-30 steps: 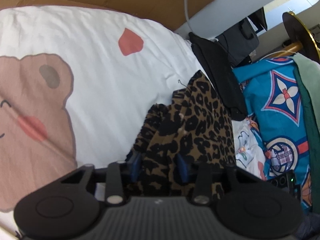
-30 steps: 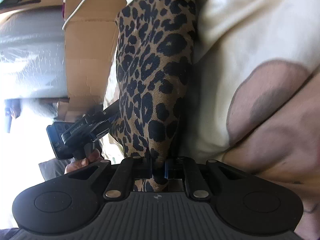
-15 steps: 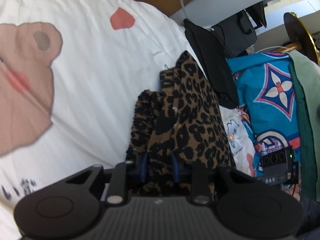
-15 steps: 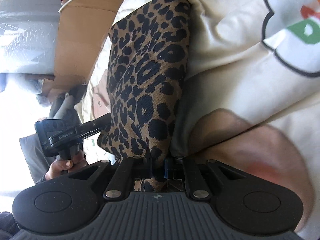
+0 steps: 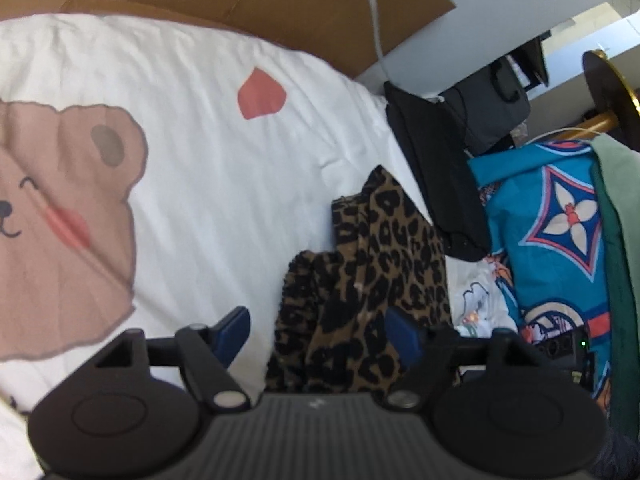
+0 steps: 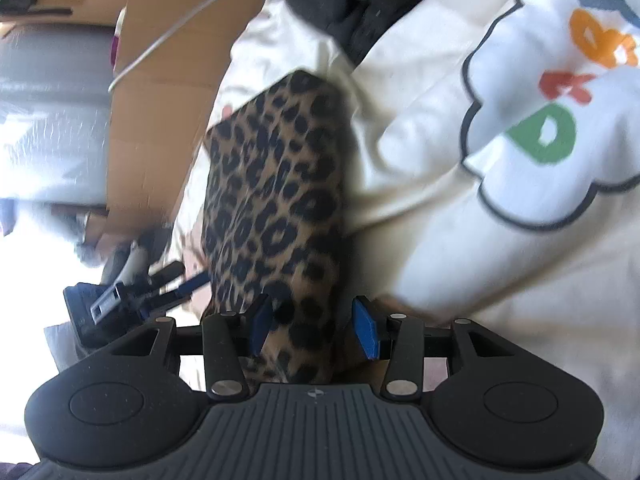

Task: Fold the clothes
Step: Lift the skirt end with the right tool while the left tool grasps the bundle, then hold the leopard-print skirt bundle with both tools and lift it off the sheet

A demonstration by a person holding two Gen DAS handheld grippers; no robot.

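Note:
A folded leopard-print garment [image 5: 384,248] lies on the white bear-print bedsheet [image 5: 200,160], near its right side. My left gripper [image 5: 320,332] hangs over its near end with the jaws opening. The cloth sits between the blue pads, clear of the left one. In the right wrist view the same garment [image 6: 276,184] runs away from my right gripper [image 6: 313,326], whose jaws are also opening around its end. The right pad stands free of the cloth. The left gripper [image 6: 160,280] shows blurred at the garment's left edge.
A black garment [image 5: 436,176] lies just beyond the leopard one, with a blue patterned cloth [image 5: 560,220] and green cloth [image 5: 620,208] to the right. Brown cardboard [image 5: 280,0] and a white cable [image 5: 370,4] border the bed's far side.
Both grippers were shut on the leopard garment; both now have their jaws spread and have let it go. The right view has moved along the sheet toward a cloud print.

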